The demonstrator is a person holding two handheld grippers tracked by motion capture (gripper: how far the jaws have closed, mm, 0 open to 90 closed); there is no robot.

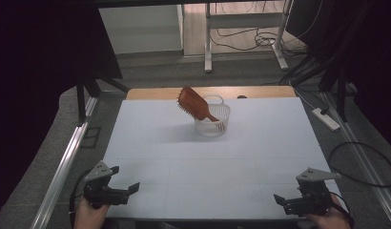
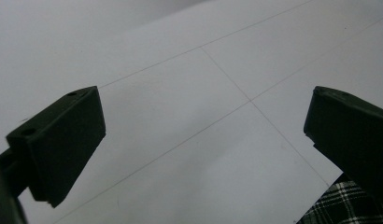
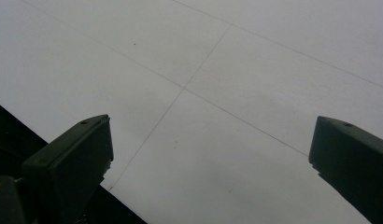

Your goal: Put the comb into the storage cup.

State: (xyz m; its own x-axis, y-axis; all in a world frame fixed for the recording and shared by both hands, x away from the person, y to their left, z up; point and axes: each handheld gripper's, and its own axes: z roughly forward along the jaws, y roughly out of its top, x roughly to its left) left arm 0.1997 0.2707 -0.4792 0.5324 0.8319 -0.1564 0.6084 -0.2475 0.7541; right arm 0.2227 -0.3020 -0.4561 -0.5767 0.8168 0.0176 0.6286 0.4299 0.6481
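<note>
A brown wooden hairbrush [image 1: 193,102] leans tilted in a small white plastic basket [image 1: 219,125] at the far middle of the white table [image 1: 208,162], its head sticking up and out to the left. My left gripper [image 1: 132,188] rests at the table's near left corner, held by a hand, jaws wide apart. My right gripper [image 1: 279,199] sits at the near right corner, also open. In the left gripper view the left gripper [image 2: 203,135] frames bare table [image 2: 189,93]; the right gripper [image 3: 208,158] likewise frames bare table [image 3: 227,70]. Both are far from the basket.
A wooden strip [image 1: 150,93] edges the table's far side. A metal rail [image 1: 65,162] runs along the left. A power strip [image 1: 326,118] and cables [image 1: 365,157] lie on the floor to the right. Desk legs [image 1: 208,43] stand beyond. Plaid cloth [image 2: 348,205] shows below the table's edge.
</note>
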